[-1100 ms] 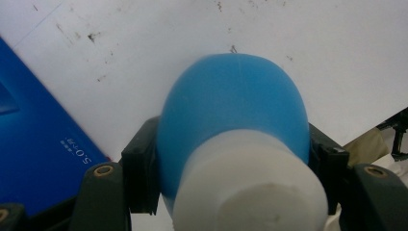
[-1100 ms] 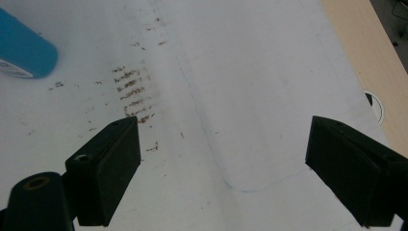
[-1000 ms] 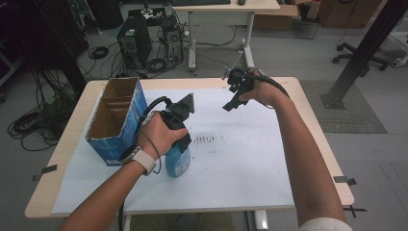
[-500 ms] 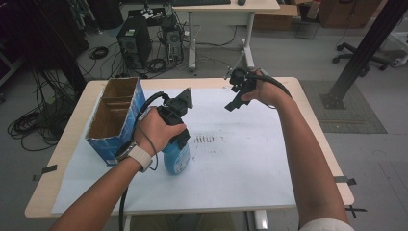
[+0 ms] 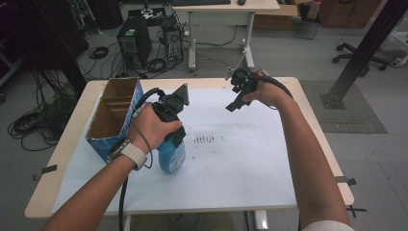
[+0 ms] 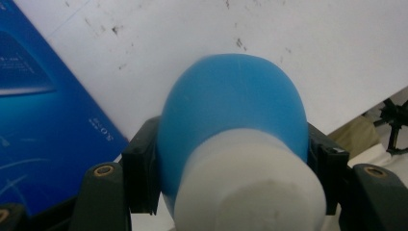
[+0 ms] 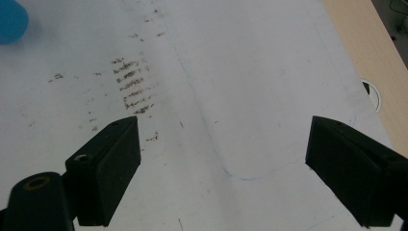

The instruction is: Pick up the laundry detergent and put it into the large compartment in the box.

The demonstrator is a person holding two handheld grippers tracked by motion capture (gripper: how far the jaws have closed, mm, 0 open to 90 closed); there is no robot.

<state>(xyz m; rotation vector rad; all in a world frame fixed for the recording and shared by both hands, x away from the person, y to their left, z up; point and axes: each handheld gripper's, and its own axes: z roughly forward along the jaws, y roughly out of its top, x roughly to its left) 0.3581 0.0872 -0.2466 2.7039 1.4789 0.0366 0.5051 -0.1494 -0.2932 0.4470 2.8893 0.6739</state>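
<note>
On the left of the table (image 5: 308, 96), at about nine o'clock from its middle, an open cardboard box (image 5: 113, 115) with blue sides stands with its mouth up. Just to its right, near the centre of the white sheet (image 5: 240, 163), a blue bottle (image 5: 172, 155) with a white cap stands roughly upright on the sheet, its long axis vertical and the cap end uppermost. The left hand (image 5: 151, 127) comes in from six o'clock, forearm slanting up toward the bottle, wrist bent over it, and the left gripper (image 5: 173, 113) pinches the bottle's upper body from both sides, a jaw pressed against each flank in the left gripper view. A patch of dark smudges (image 5: 206, 139) marks the sheet just right of the bottle. At about one o'clock, the right hand (image 5: 263, 92) reaches far across the table with the arm nearly straight, holding the right gripper (image 5: 236, 101) above the sheet, jaws spread wide and holding nothing.
</note>
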